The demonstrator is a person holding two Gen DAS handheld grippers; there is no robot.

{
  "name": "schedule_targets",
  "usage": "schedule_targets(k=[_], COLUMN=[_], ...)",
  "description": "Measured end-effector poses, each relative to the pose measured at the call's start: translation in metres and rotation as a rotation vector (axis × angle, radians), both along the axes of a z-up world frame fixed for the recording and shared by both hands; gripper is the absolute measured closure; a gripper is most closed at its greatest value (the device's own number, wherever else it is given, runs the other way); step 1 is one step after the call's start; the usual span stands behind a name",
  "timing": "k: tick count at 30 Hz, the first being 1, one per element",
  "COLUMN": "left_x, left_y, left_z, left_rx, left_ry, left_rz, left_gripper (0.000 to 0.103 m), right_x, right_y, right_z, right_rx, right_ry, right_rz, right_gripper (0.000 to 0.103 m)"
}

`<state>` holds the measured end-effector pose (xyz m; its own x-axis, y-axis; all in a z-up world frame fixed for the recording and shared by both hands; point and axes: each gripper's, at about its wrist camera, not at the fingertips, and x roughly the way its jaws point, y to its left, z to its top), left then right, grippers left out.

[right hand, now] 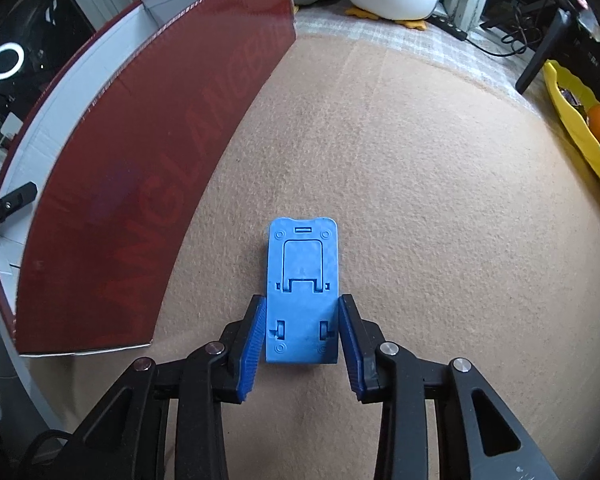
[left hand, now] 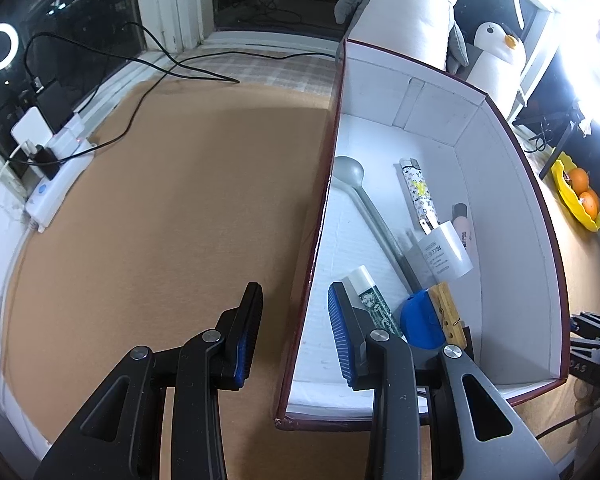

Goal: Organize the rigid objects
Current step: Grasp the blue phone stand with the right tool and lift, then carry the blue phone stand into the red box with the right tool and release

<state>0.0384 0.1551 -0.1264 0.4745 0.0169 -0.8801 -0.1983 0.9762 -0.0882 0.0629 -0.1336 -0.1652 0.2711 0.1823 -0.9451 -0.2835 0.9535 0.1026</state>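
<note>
The right tool (right hand: 302,340) has its blue pads against both long sides of a blue phone stand (right hand: 302,280), gripping it where it lies flat on the tan desk (right hand: 420,200), just right of the dark red box (right hand: 140,184). The left tool (left hand: 296,332) is wide and holds nothing, its fingers straddling the box's (left hand: 324,208) near side wall, one pad outside and one inside. In the box lie a grey spoon (left hand: 364,200), a patterned lighter (left hand: 418,194), a white charger (left hand: 444,254), a blue cap (left hand: 418,322), a wooden clip (left hand: 448,312) and a white-capped green tube (left hand: 374,300).
</note>
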Motion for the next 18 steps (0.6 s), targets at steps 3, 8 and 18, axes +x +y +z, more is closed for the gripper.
schedule_targets(k=[3,8,18], left_x=[0.0,-0.001,-0.005], left_y=[-0.001,-0.001,0.001], left_z=[0.001,0.001,0.002], left_rx=[-0.002,-0.001,-0.002], left_ry=[-0.002,-0.003,-0.014], left_rz=[-0.002,-0.008,-0.004], left_gripper=[0.07,0.07,0.071], right_x=[-0.003,-0.001,0.001], right_y=[-0.008,-0.009,0.058], right_z=[0.014,0.047,0.107], right_rx=[0.011,0.034,0.116], right_ry=[-0.019,-0.062,-0.18], right_rz=[-0.018,-0.024,0.122], right_gripper=[0.07,0.071,0.07])
